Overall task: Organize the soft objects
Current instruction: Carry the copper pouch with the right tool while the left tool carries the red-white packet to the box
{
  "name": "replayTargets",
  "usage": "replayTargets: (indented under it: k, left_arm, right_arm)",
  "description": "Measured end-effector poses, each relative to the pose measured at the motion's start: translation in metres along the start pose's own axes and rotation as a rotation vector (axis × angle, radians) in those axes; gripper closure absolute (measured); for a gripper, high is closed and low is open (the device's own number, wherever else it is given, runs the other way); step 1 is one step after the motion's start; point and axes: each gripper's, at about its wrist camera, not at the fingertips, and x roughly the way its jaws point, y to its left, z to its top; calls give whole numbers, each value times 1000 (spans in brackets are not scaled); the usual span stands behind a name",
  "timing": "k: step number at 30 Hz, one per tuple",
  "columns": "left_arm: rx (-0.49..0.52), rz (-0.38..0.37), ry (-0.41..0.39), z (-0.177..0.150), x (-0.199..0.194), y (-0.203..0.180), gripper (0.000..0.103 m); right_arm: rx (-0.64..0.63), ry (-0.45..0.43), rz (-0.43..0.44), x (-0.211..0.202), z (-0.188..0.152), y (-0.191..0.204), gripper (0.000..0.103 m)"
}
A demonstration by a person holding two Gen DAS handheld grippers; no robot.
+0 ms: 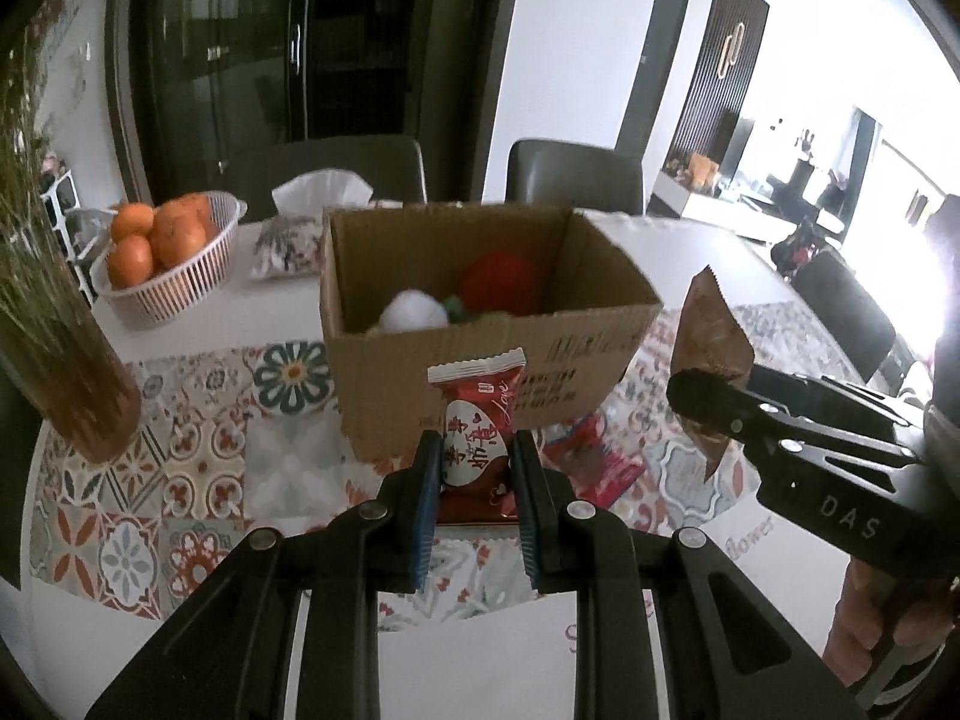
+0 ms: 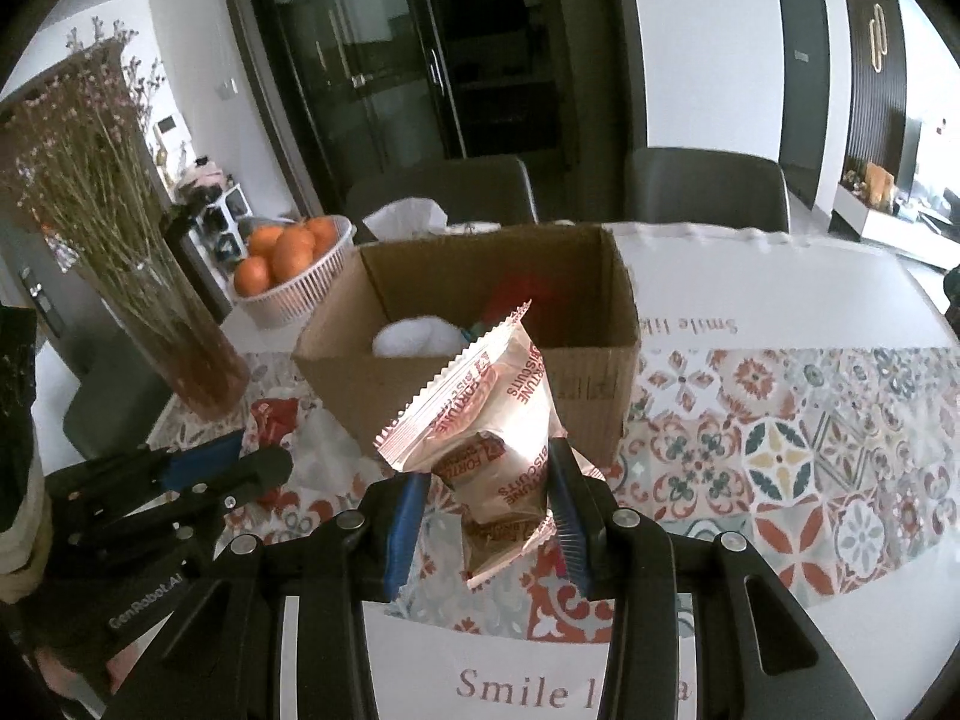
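Before the box (image 1: 480,324), both tools tilted down, gripping packets

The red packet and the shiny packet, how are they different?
The red packet is red with a white heart and "Love" on it; the shiny packet is pale and silvery with "Fortune Biscuits" printed in red. The red packet stands straight up in the left gripper; the shiny packet leans sideways in the right gripper. The shiny packet looks bigger and more crumpled. Both are sealed snack packets pinched between jaws in front of the cardboard box.
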Motion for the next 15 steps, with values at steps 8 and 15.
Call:
replayTargets:
  k: [8, 15]
  left_arm:
    - [3, -14, -52, 16, -12, -6, 79]
    - [14, -16, -79, 31, -13, -7, 79]
  right_arm:
    - [2, -59, 8, -13, 13, 0, 62]
    - [-4, -87, 14, -15, 27, 0, 62]
